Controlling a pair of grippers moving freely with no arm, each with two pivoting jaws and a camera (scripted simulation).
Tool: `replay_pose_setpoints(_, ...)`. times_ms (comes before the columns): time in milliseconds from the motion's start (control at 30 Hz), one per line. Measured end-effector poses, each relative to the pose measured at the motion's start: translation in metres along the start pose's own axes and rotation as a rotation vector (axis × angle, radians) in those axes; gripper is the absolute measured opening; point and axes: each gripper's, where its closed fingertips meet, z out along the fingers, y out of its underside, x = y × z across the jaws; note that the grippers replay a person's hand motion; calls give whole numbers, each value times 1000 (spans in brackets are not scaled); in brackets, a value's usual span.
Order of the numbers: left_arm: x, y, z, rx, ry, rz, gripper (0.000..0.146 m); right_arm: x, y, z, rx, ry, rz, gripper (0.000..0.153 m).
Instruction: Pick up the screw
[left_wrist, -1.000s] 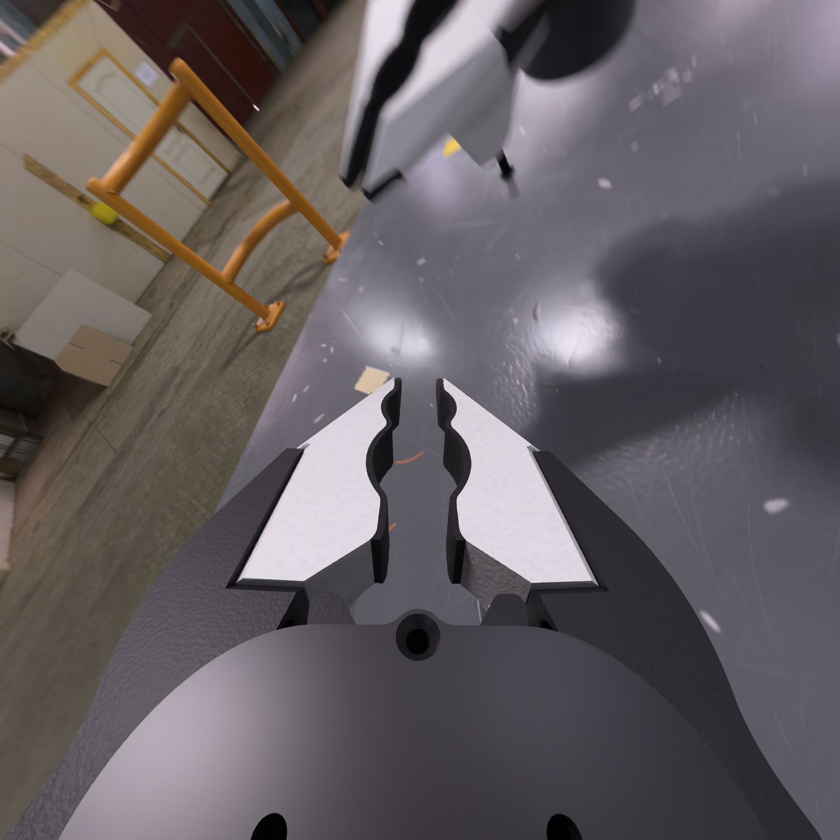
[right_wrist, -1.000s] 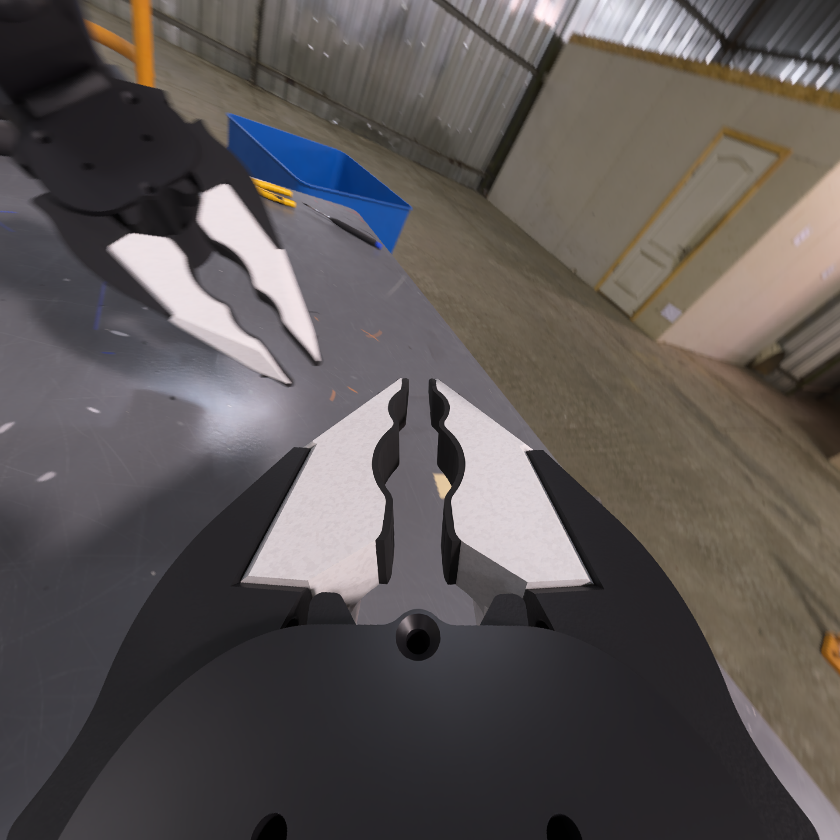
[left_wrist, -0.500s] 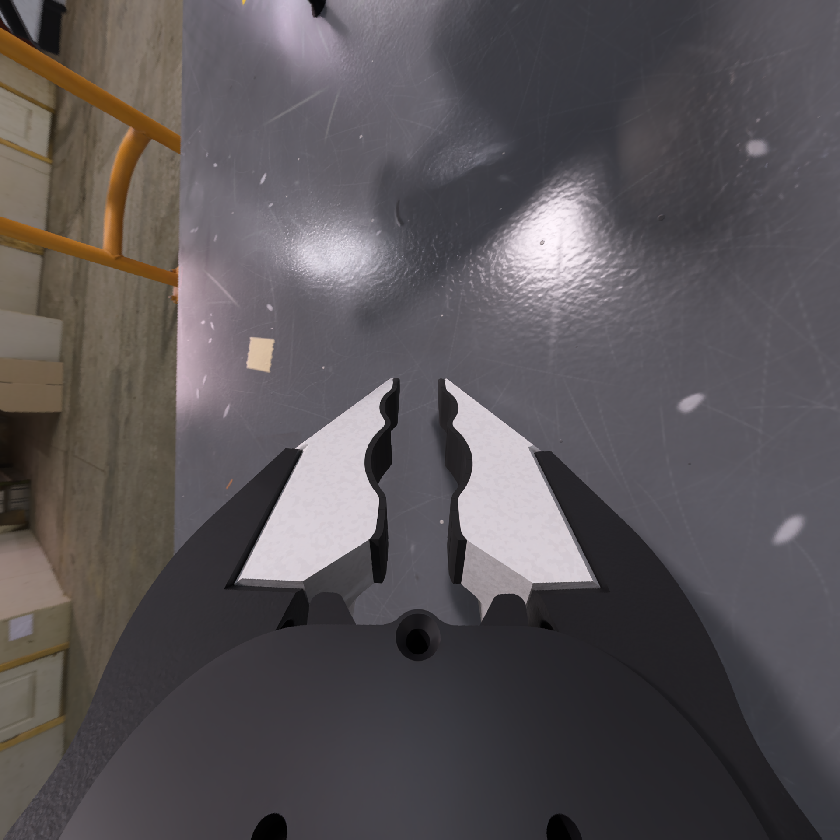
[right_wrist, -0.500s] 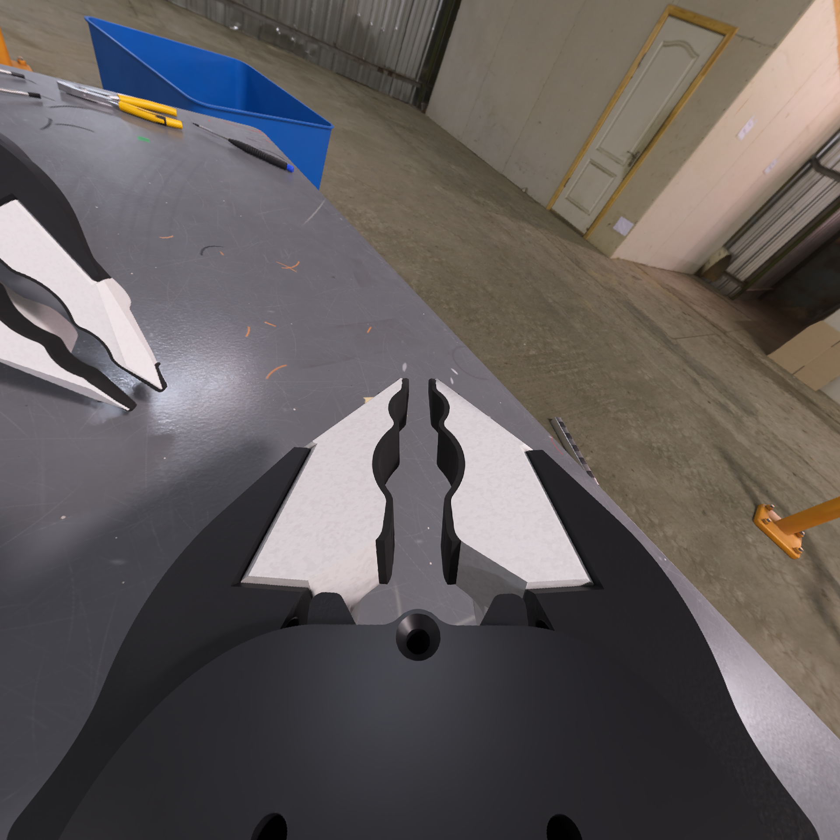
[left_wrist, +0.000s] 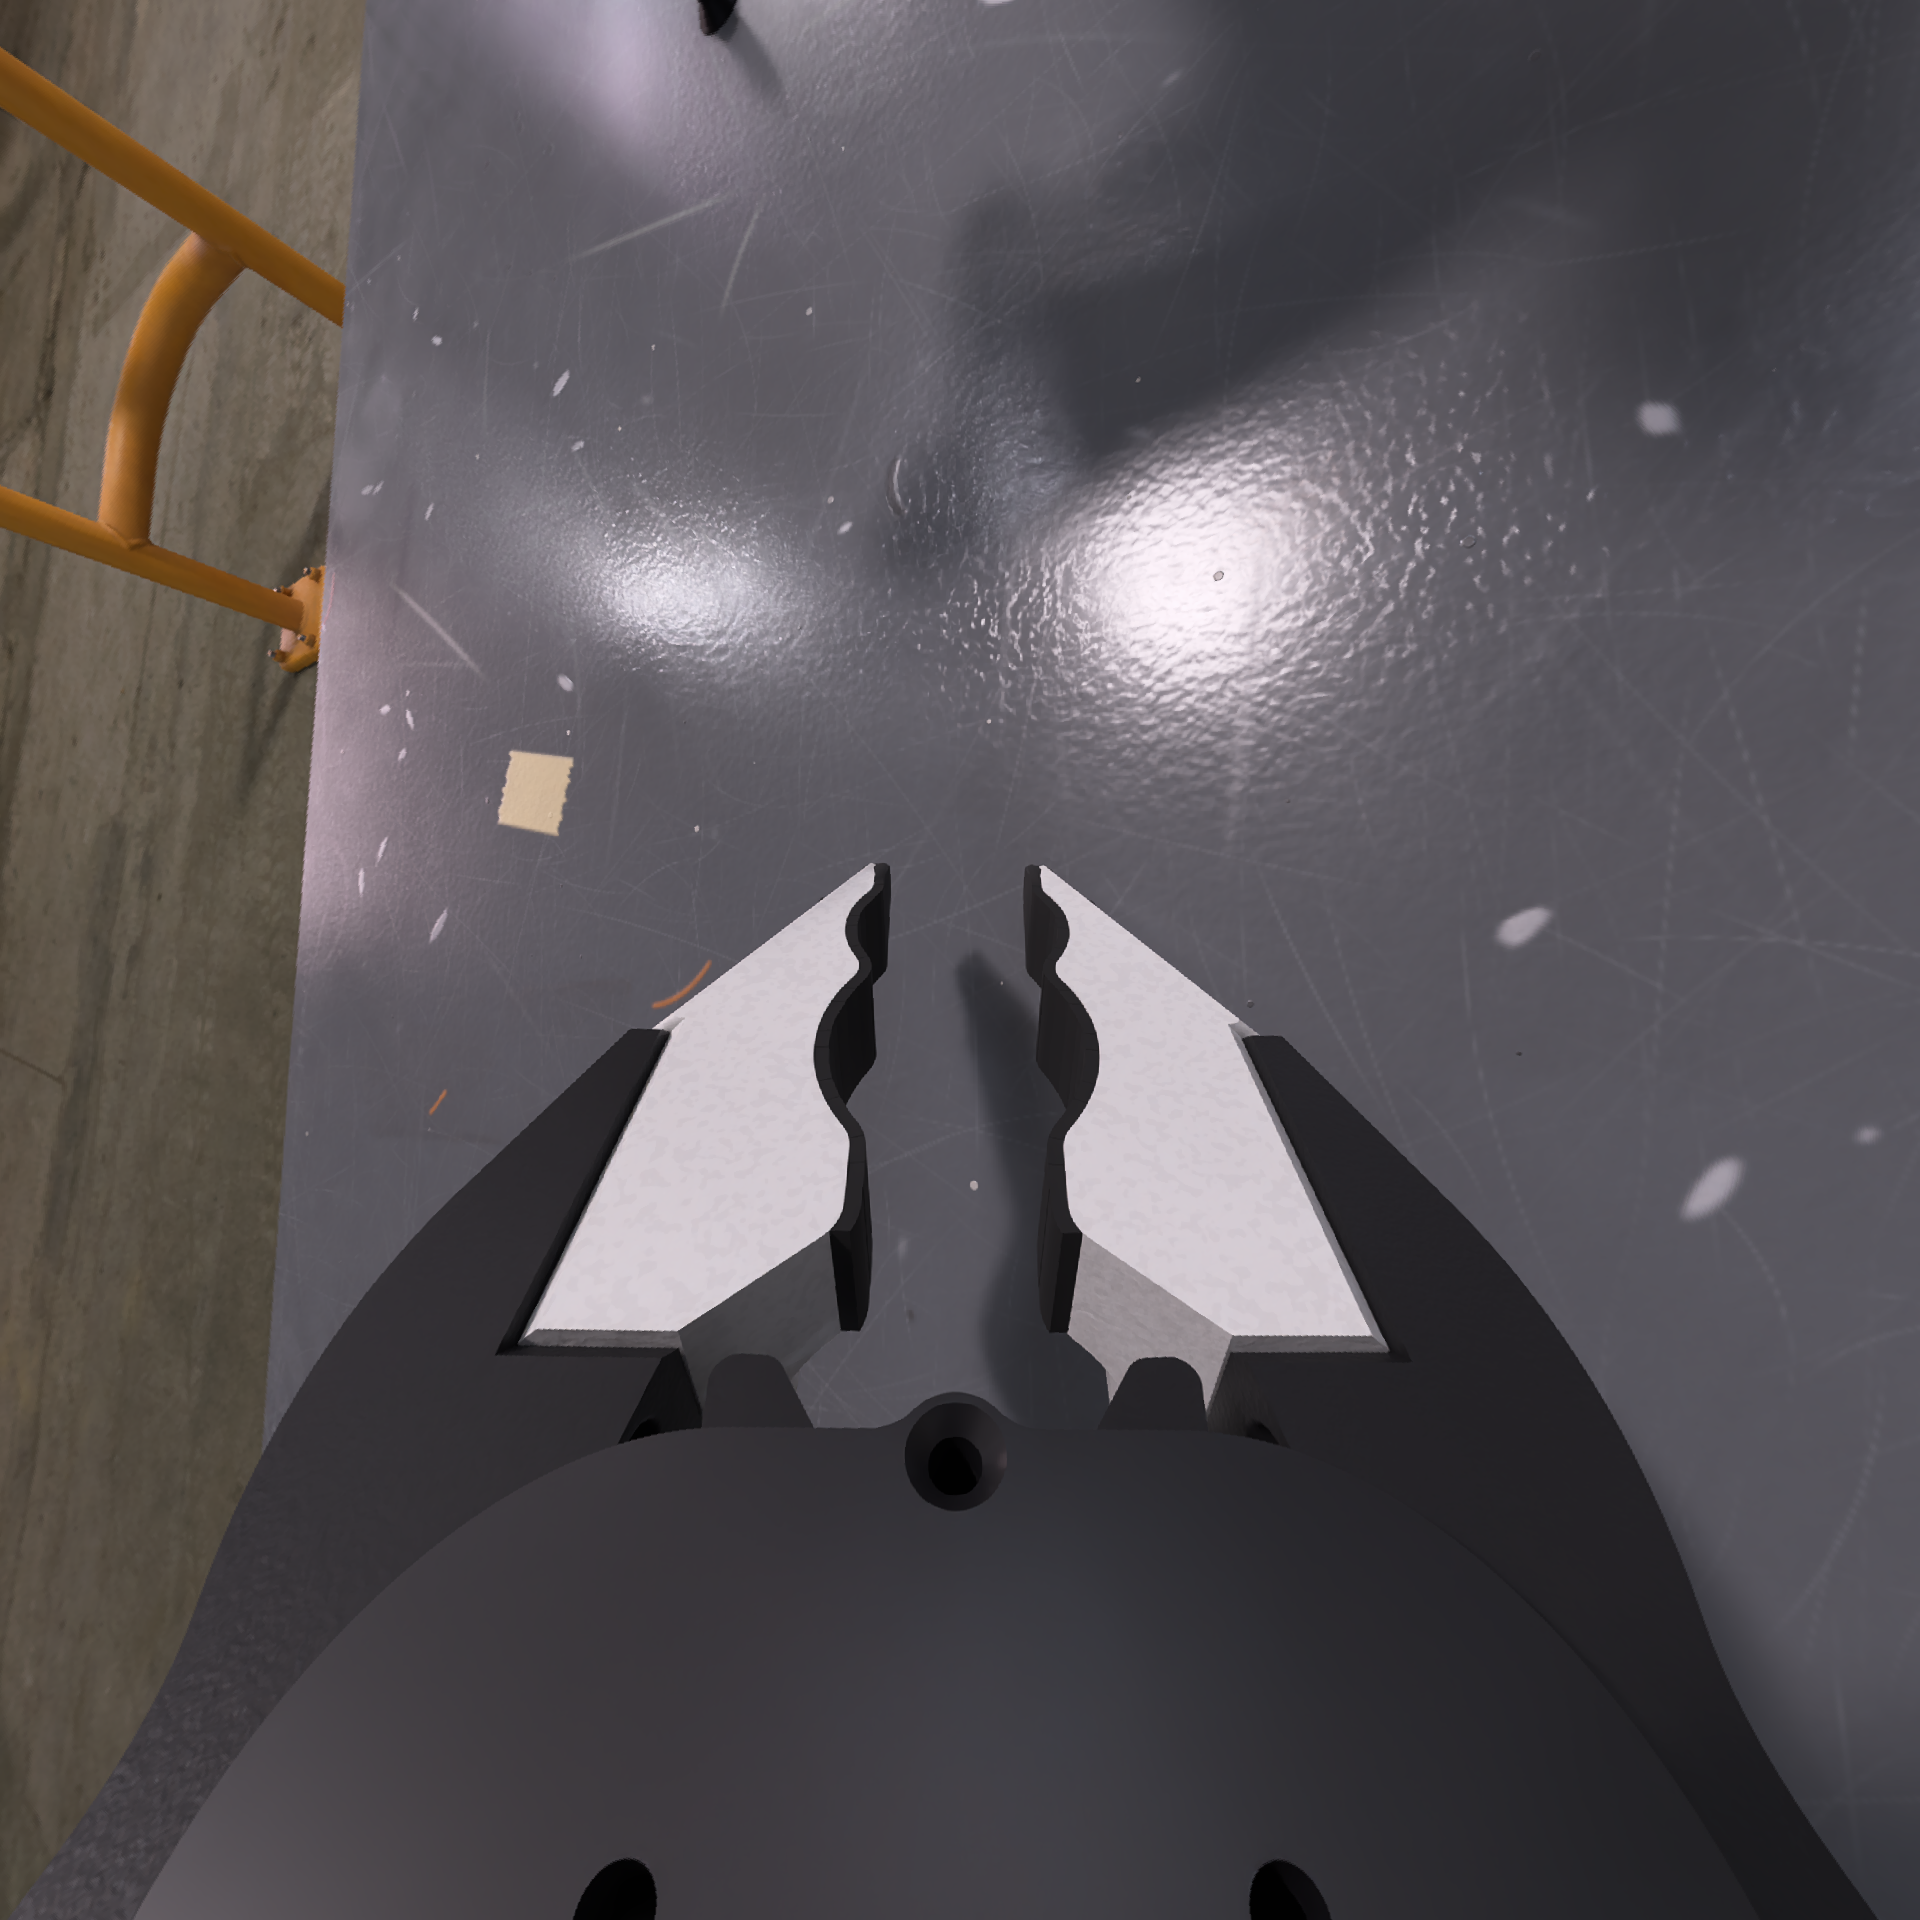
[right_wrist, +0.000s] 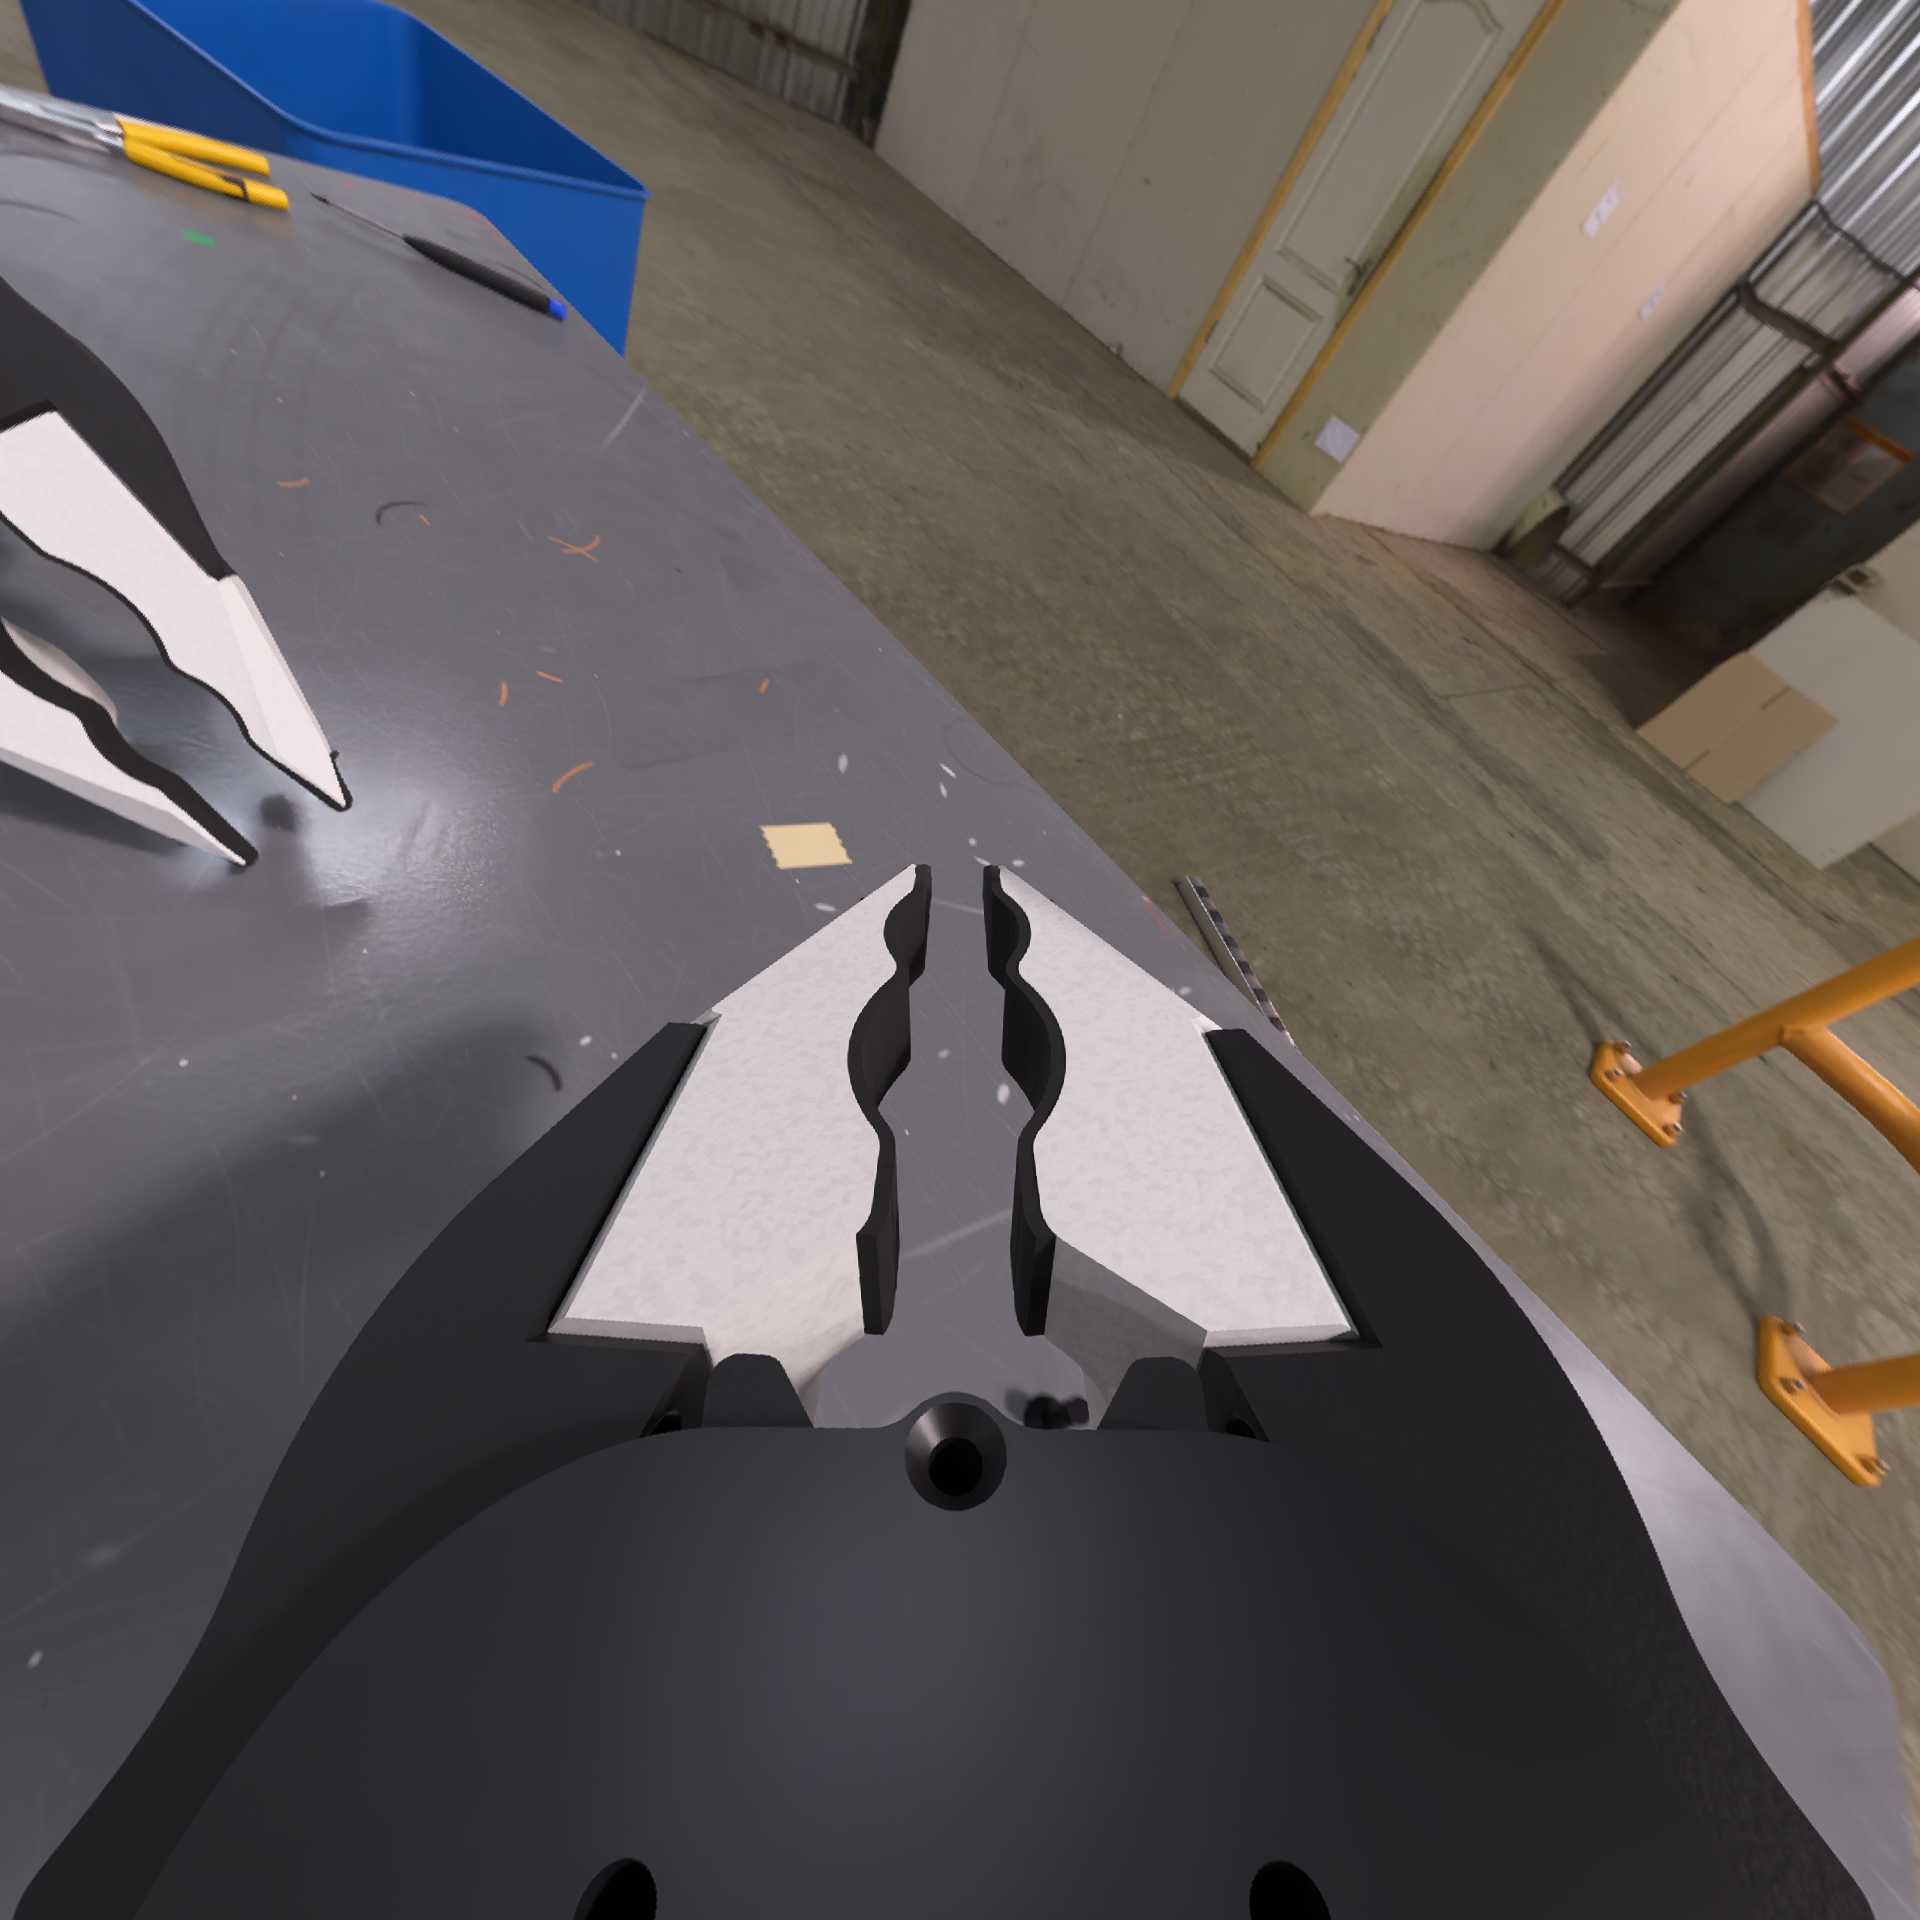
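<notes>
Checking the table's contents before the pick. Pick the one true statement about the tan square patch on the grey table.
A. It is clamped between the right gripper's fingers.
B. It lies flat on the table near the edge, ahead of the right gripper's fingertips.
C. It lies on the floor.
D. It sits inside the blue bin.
B: the tan square patch lies flat on the grey table near its edge, just beyond the right gripper, whose fingers hold nothing.

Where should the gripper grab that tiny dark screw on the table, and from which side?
Pinch the screw across its thin middle, coming down from above. It seems to lie flat on the table, lengthwise between the open left gripper's fingers, so they would close on its narrow sides.
</notes>
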Motion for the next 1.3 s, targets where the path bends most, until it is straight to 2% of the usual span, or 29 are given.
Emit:
replay_pose_setpoints(467, -8, -6, 0, 64, -17, -53, 23, 4, 26, -43, -170, 40, -58, 13)
replay_pose_setpoints(767, -10, -6, 0, 82, -10, -73, 24, 13, 50, -71, -250, 50, 11, 14)
replay_pose_setpoints(933, -10, -7, 0, 88, -9, -79, 24, 9, 72, -85, -356, -2, 38, 14)
replay_pose_setpoints(1200, -10, -6, 2, 89, -5, -77, 24, -5, 110, -69, -495, -105, 63, 13)
replay_pose_setpoints(1300, -9, -6, 1, 90, -4, -77, 24, 1, 128, -63, -592, -123, 17, 13)
